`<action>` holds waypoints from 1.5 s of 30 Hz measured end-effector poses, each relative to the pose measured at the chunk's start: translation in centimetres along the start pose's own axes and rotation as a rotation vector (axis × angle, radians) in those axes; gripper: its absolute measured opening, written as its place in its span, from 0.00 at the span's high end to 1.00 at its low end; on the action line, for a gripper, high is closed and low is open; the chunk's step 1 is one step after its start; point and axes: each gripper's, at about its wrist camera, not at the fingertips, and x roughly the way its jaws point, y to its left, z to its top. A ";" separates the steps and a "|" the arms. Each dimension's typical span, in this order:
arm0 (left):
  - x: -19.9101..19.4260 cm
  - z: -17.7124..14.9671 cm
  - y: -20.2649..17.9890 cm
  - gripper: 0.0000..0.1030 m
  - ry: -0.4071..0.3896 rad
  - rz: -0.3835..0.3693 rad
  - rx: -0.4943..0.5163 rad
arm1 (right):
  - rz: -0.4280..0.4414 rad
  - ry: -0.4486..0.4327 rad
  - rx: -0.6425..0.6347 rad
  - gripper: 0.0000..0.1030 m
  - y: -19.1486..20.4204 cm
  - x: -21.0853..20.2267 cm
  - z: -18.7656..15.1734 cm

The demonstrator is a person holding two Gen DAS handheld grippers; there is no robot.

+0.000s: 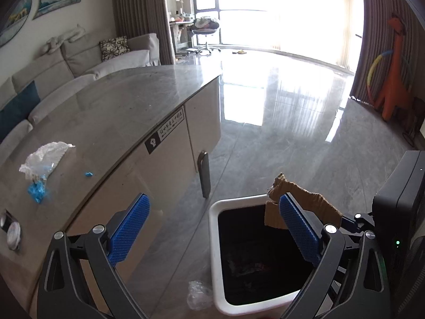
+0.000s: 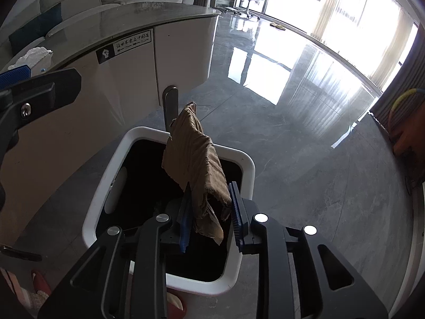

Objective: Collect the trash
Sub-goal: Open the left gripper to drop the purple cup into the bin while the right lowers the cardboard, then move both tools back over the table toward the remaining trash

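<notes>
So I'm at the drop step: right gripper [image 2: 209, 212] has the cardboard [image 2: 196, 164] loose between slightly parted jaws, directly over the bin [image 2: 247, 164]. Left gripper [image 1: 212, 228] is wide open, empty. Next: open wider, then fetch the wrapper [image 1: 45, 159].

The left wrist view looks forward and down between its own spread blue pads [image 1: 130, 228], from just above the counter [image 1: 111, 111] at that counter's near edge, taking in the countertop on the left and the white bin [image 1: 213, 239] close below on the right. The right wrist view sits right over the same bin [image 2: 247, 170], tilted more steeply into its dark opening. Both share the bin, the counter's front with its label, the glossy floor and the bright window.
</notes>
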 end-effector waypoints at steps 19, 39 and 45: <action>-1.3 -0.2 0.3 0.05 -0.013 -0.001 -0.003 | -0.017 -0.135 0.031 0.05 0.1 -1.9 1.3; -7.4 -1.9 10.3 0.04 -0.109 0.151 -0.137 | 0.076 -0.453 -0.042 0.05 6.6 -9.2 3.9; -9.4 -3.4 16.4 0.04 -0.126 0.264 -0.195 | 0.109 -0.522 -0.098 0.05 10.6 -10.2 5.3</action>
